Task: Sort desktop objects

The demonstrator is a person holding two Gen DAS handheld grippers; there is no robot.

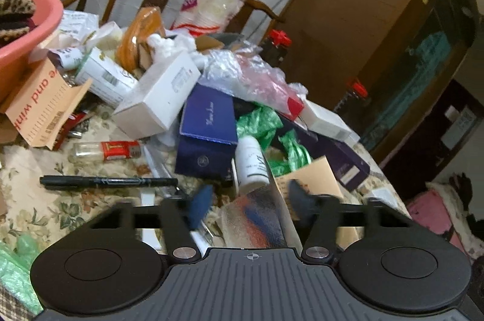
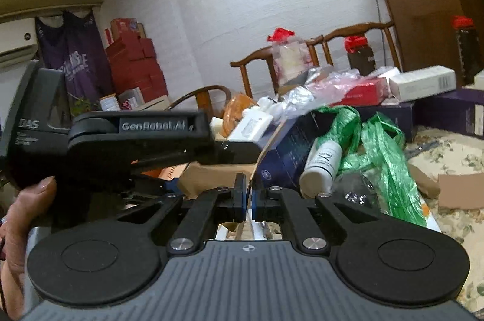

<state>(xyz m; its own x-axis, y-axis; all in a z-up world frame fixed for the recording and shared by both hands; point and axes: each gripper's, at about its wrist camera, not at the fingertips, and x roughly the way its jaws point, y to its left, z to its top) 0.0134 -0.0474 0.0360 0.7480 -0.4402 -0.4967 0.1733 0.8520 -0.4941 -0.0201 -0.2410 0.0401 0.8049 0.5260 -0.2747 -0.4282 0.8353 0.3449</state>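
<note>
table point(image 1: 27, 170) has a floral cloth on it. black pen point(image 1: 109, 181) and small glass bottle point(image 1: 106, 150) lie flat on it, boxes point(image 1: 205, 136) piled behind.

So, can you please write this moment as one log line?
left tongs: open, shiny packet between | right tongs: shut on thin sheet

On the black arm of the left gripper point(image 2: 208, 151), seen from the right wrist view, "GenRobot.AI" is printed in pale letters; on its grey body, further left, "DAS" can be read, with smaller lines beneath too blurred to read. On the far left of the table, an orange card point(image 1: 45, 106) is printed upside down with "e and wint", cut off at the edge. A blue box point(image 1: 208, 121) in the middle bears small script that cannot be made out.
</note>
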